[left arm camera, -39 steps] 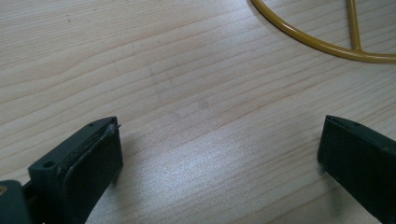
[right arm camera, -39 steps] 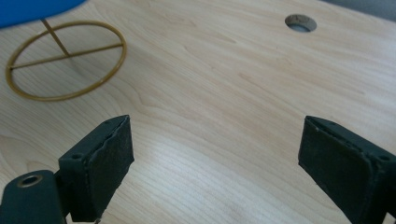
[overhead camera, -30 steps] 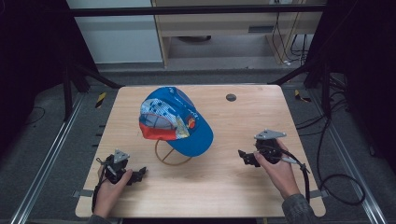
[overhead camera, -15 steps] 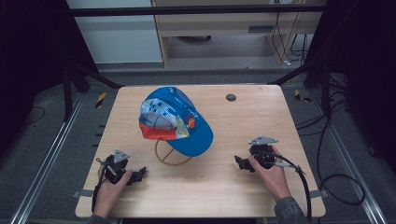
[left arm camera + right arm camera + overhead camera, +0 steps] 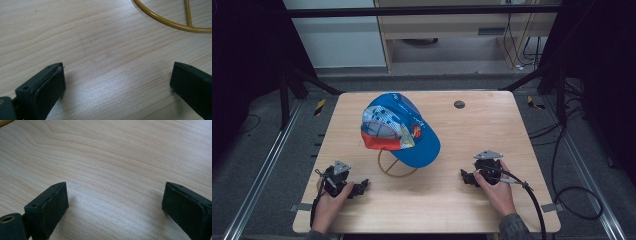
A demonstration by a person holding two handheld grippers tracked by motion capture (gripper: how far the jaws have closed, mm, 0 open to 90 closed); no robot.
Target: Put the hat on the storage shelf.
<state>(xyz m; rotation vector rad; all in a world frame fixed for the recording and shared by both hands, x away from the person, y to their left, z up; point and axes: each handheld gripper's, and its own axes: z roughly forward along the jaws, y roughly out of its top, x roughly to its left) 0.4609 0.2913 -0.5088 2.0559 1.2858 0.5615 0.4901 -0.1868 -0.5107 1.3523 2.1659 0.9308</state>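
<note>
A blue cap (image 5: 404, 129) with a red, white and patterned front panel rests on a yellow wire stand (image 5: 396, 167) in the middle of the wooden table (image 5: 492, 125). My left gripper (image 5: 360, 187) lies low near the front left edge, open, its jaws wide apart over bare wood (image 5: 117, 82); the stand's yellow ring (image 5: 172, 23) curves past just ahead of it. At the front right, my right gripper (image 5: 466, 177) also sits low and open, pointing left toward the stand, nothing between its jaws (image 5: 115, 202).
A small dark round disc (image 5: 459, 104) lies near the table's far edge. Black frame bars and cables surround the table; a cable (image 5: 537, 205) trails from the right gripper off the front right.
The right gripper has moved down and toward the front edge, settling low on the table. The left gripper and the cap have stayed put.
</note>
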